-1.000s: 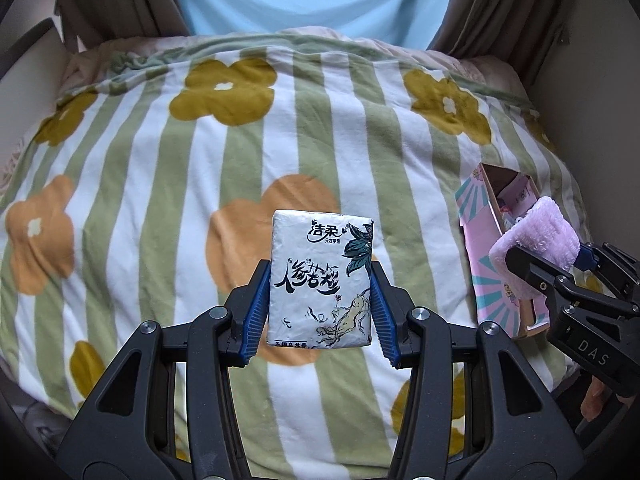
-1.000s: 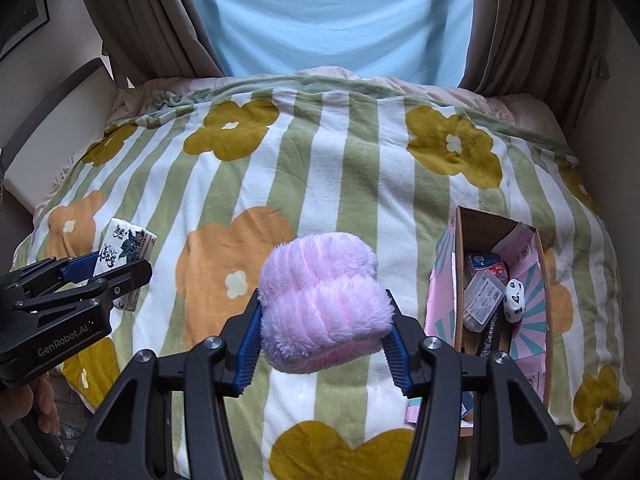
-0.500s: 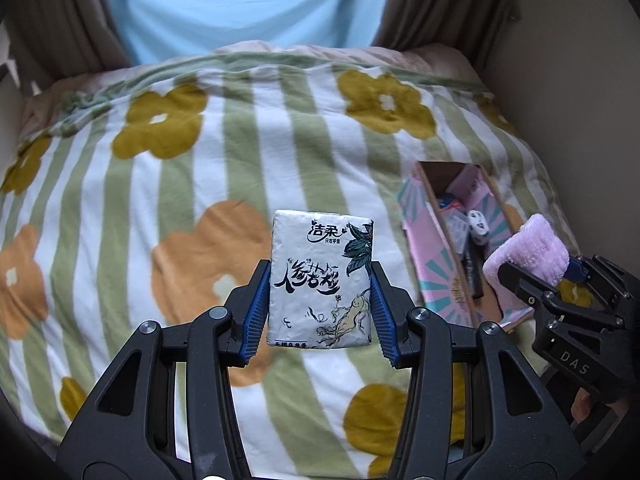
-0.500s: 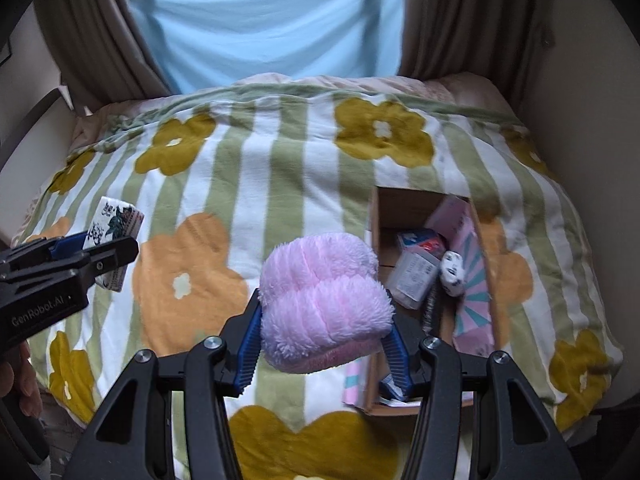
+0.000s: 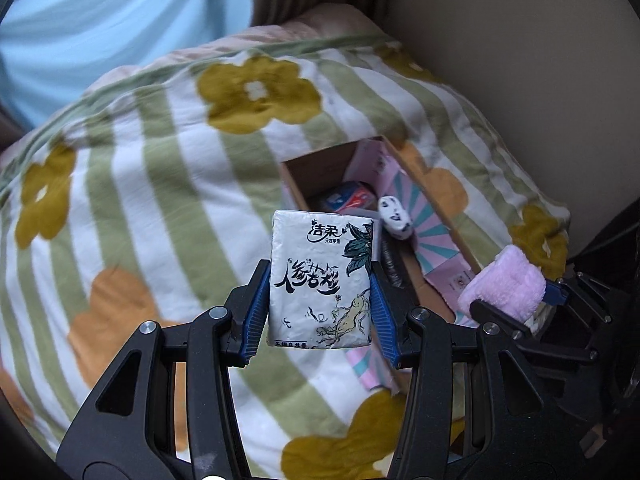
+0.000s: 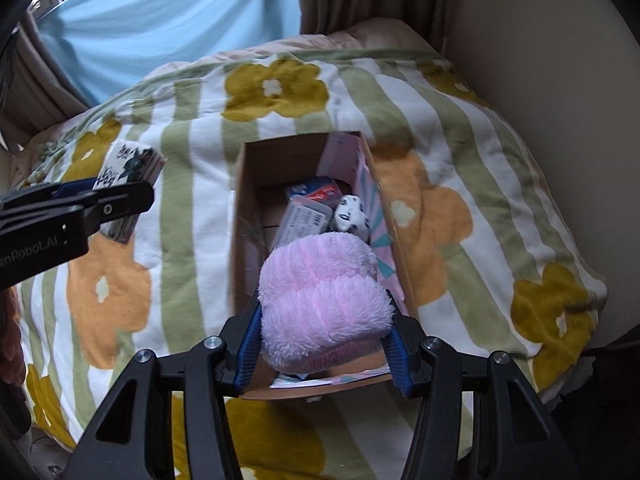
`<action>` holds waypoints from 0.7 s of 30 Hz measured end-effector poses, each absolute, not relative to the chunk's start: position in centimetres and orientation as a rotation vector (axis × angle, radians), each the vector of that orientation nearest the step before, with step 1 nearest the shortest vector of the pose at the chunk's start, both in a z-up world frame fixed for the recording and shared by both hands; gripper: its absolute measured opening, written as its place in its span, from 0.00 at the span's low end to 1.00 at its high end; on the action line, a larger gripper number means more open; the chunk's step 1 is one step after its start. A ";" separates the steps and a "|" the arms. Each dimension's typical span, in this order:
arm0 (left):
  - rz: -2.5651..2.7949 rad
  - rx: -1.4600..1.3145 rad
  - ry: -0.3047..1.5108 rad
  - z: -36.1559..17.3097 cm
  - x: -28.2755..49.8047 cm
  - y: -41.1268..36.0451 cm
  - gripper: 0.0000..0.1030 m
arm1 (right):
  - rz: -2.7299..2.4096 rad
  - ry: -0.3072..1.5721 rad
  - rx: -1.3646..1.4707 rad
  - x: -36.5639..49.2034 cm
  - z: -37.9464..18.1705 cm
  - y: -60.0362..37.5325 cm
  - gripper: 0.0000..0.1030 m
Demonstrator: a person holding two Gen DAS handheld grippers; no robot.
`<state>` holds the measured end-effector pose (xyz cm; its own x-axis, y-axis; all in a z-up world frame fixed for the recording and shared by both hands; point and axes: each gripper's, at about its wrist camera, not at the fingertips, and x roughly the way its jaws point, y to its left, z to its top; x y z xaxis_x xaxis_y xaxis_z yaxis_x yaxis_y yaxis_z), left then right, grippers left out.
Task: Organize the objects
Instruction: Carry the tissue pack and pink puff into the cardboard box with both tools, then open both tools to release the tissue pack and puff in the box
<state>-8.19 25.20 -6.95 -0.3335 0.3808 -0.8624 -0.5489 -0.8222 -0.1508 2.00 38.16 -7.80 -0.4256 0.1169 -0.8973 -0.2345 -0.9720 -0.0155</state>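
Note:
My left gripper (image 5: 320,316) is shut on a white tissue pack (image 5: 322,276) with black lettering, held above the bed just left of the open cardboard box (image 5: 320,168). My right gripper (image 6: 322,336) is shut on a fluffy pink cloth roll (image 6: 324,300), held over the near end of the box (image 6: 248,200). The pink roll also shows at the right of the left wrist view (image 5: 508,284). The tissue pack and left gripper show at the left of the right wrist view (image 6: 128,172). Inside the box lie a blue-red packet (image 6: 314,190), a clear case (image 6: 304,220) and a white black-spotted toy (image 6: 352,214).
The box rests on a bed with a green-striped, flower-patterned blanket (image 6: 192,160). A beige wall (image 6: 540,60) runs close along the right side. Curtains and a light blue sheet (image 6: 180,12) hang behind the bed. The bed's right edge (image 6: 580,320) drops off near the box.
Both grippers have swung right towards the box, each keeping its load. The pink roll now sits over the box's near end, and the tissue pack is beside the box's left wall.

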 end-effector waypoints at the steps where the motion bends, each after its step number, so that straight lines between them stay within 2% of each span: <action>1: 2.151 -1.340 0.238 -7.4 -8.5 26.3 0.42 | 2.473 0.175 -1.556 1.8 -8.3 38.6 0.48; 11: 1.970 -1.363 0.391 -14.5 -11.5 35.8 0.42 | 2.415 0.257 -1.648 0.0 -14.3 41.6 0.48; 16: 1.912 -1.403 0.426 -18.1 -12.4 38.0 0.42 | 2.408 0.276 -1.705 -0.4 -16.8 41.8 0.48; 21: 1.895 -1.399 0.456 -19.4 -12.9 38.9 0.42 | 2.415 0.265 -1.722 -0.5 -17.8 41.6 0.48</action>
